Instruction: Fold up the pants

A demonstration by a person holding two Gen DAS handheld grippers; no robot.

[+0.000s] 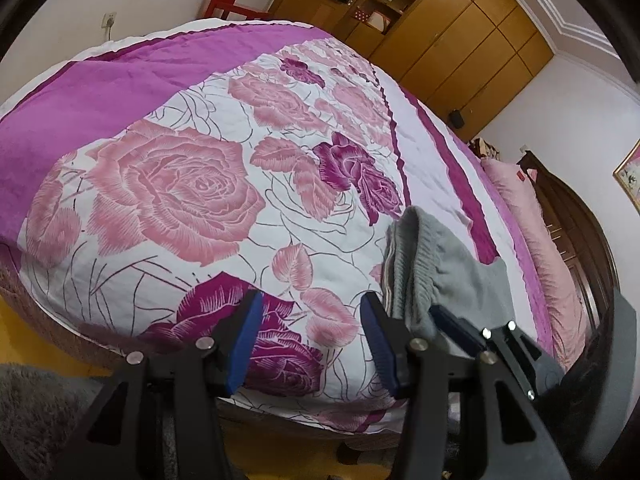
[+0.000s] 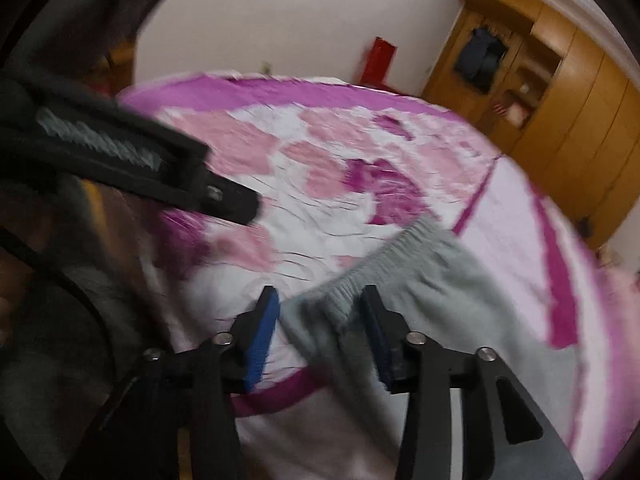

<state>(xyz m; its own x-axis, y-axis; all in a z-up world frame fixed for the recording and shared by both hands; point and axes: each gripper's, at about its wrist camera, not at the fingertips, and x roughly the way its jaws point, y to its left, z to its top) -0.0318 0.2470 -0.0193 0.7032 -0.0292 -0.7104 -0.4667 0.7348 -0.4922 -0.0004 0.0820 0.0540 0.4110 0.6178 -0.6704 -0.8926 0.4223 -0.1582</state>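
Two grippers are over the bed (image 1: 132, 80), both angled down toward its rose-printed bedspread (image 1: 172, 188). Your left gripper (image 1: 310, 338) stands about half open with nothing between its blue fingers (image 1: 244, 344); only the printed cover shows in the gap. The grey pants (image 1: 432, 264) lie bunched on the bedspread just to its right, the ribbed waistband (image 1: 404, 256) turned up and the cloth brushing the outer side of the right-hand finger. In the right wrist view, which is blurred, your right gripper (image 2: 320, 336) is partly open. The elastic waistband (image 2: 384, 256) runs between its fingers (image 2: 262, 344), but the pads are not pressing on the cloth. The rest of the pants spreads to the right across the bedspread. A wooden wardrobe (image 1: 460, 36) stands beyond the bed.
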